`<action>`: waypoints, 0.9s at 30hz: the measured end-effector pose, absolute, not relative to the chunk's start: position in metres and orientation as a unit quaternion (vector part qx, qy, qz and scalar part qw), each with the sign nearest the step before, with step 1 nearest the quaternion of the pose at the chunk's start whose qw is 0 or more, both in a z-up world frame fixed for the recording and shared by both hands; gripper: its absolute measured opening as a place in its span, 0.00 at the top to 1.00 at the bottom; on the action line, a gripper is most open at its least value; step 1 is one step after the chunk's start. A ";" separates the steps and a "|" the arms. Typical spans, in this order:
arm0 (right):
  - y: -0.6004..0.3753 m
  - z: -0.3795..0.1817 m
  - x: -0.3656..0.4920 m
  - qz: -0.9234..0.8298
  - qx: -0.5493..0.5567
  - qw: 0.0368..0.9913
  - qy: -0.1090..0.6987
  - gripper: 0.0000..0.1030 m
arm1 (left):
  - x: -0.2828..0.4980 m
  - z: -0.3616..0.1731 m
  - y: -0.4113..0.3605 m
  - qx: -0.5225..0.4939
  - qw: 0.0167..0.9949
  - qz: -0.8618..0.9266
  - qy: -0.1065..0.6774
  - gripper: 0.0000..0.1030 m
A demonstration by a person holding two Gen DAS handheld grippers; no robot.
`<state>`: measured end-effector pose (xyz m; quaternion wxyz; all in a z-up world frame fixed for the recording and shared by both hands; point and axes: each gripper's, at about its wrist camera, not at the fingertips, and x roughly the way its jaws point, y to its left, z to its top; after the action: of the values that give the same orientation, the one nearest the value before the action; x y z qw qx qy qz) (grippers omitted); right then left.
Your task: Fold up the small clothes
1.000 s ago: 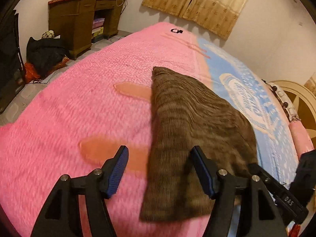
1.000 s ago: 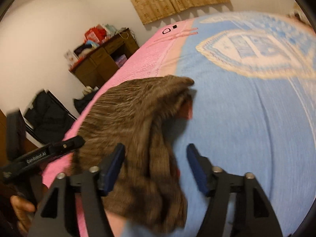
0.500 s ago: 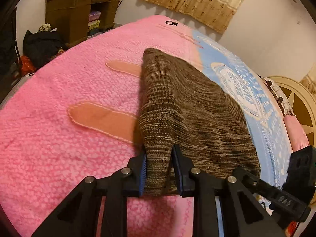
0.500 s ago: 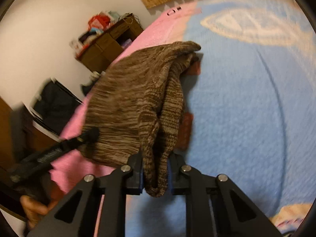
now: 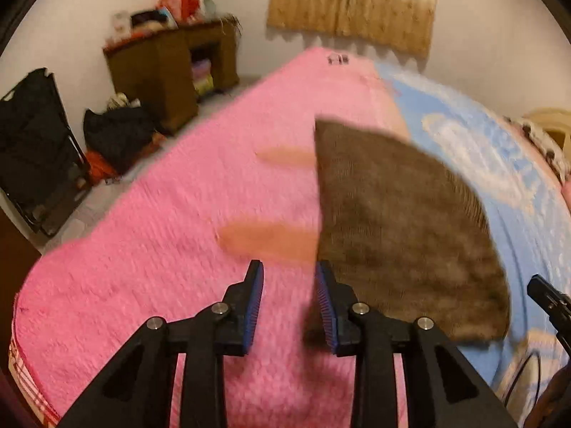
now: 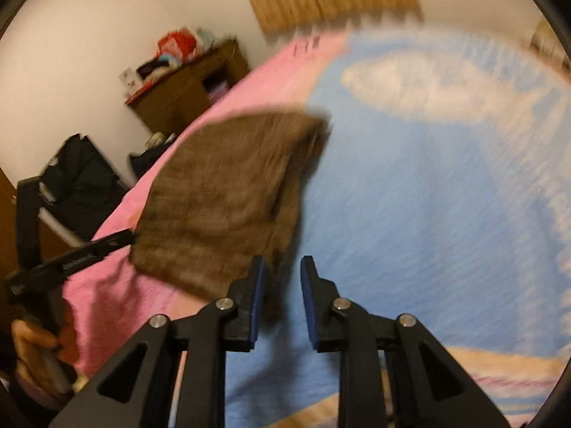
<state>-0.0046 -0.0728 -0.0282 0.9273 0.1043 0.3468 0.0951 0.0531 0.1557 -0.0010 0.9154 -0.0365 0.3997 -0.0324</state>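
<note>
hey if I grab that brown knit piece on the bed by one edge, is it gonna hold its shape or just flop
The brown knit piece will probably flop: it lies flat and layered on the bedspread, its folded edge sagging in the right wrist view. It looks soft and likely light. The fuzzy bedspread may drag at it if pushed, bunching it.

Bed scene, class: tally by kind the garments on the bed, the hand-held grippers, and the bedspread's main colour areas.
Brown knitted garment: 1
Hand-held grippers, left and right: 2
Bedspread colour areas, pink and blue: 2
Total: 5
</note>
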 end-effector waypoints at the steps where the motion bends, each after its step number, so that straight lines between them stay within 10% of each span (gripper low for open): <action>1: -0.067 -0.020 -0.001 0.097 0.082 0.936 0.327 0.76 | 0.056 0.004 0.153 -0.043 0.919 -0.042 0.389 0.69; 8: -0.017 -0.028 0.087 0.095 0.019 0.939 0.331 0.78 | 0.108 -0.015 0.107 -0.022 0.916 -0.040 0.400 0.63; 13: -0.018 -0.066 0.110 0.085 0.016 0.921 0.380 0.75 | 0.121 -0.046 0.124 -0.051 0.913 0.016 0.405 0.01; 21: -0.014 -0.061 0.106 0.072 0.011 0.921 0.382 0.71 | 0.099 -0.035 0.135 -0.049 0.910 0.009 0.411 0.01; 24: -0.015 -0.047 0.085 0.068 0.055 0.931 0.353 0.54 | 0.074 -0.026 0.137 -0.036 0.918 0.022 0.395 0.01; 27: -0.014 -0.030 0.043 0.065 0.078 0.947 0.306 0.12 | 0.051 -0.022 0.140 -0.028 0.921 0.033 0.387 0.01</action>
<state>0.0428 -0.0140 -0.0296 0.9468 0.0776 0.3057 0.0645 0.0507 0.1400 -0.0222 0.9211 -0.0285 0.3869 0.0328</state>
